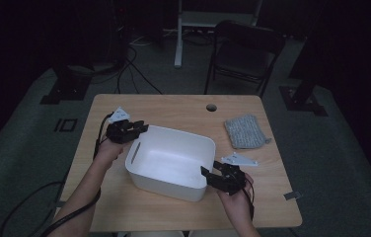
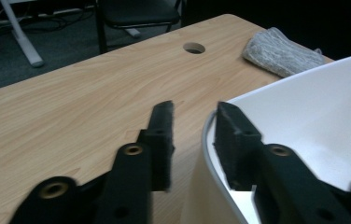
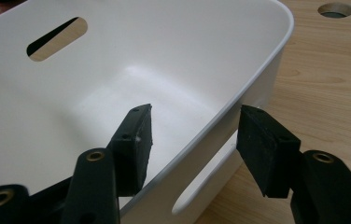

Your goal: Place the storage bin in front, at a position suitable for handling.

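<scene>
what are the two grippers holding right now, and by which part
Nothing is clamped yet. Each gripper straddles the white bin's rim with jaws open: the left gripper at one end wall, the right gripper at the opposite wall above its handle slot.

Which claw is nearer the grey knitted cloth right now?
Right. The right claw straddles the white bin's near-right rim, just below the grey cloth; the left claw straddles the opposite rim, across the bin.

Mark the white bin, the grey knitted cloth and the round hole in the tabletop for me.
white bin (image 1: 193, 136): high view, far rim.
grey knitted cloth (image 1: 245, 131): high view, its middle.
round hole (image 1: 211, 107): high view, its centre.
</scene>
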Action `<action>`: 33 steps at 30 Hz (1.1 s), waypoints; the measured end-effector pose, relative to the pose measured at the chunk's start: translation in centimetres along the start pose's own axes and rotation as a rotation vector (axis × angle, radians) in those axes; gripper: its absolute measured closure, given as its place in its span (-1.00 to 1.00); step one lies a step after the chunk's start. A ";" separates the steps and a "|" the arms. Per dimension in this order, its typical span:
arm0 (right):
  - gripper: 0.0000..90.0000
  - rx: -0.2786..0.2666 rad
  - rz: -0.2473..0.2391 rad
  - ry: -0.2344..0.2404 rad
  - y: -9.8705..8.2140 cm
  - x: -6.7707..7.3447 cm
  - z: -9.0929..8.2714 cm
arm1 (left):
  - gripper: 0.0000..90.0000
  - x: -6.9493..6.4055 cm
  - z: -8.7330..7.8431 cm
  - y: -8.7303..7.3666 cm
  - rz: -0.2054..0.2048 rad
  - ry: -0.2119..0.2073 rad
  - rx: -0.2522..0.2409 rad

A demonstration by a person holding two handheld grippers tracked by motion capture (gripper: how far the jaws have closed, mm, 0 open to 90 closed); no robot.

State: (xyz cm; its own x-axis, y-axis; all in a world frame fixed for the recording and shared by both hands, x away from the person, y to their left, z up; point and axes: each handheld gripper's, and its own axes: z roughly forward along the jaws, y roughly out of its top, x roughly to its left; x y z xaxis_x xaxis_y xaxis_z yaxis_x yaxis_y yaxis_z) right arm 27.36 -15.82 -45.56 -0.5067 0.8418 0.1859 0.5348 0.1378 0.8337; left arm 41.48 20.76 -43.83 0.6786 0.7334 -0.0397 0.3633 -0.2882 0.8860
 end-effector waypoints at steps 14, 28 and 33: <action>0.30 0.016 -0.004 -0.051 0.8 -0.6 0.6 | 0.82 -0.8 -1.4 -0.9 -0.013 0.016 0.000; 0.65 0.013 0.001 -0.078 2.3 -2.5 1.7 | 0.77 -2.6 -3.7 -1.8 -0.001 0.062 0.027; 0.74 0.020 0.004 -0.082 2.9 -3.1 2.2 | 0.72 -3.5 -4.4 -2.3 0.024 0.070 0.024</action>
State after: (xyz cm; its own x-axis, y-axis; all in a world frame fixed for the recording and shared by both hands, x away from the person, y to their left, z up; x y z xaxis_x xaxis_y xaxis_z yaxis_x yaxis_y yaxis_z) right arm 31.95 -16.93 -44.88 -0.4483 0.8820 0.1453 0.5503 0.1442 0.8224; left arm 35.47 21.60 -43.68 0.6413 0.7672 0.0144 0.3636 -0.3203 0.8747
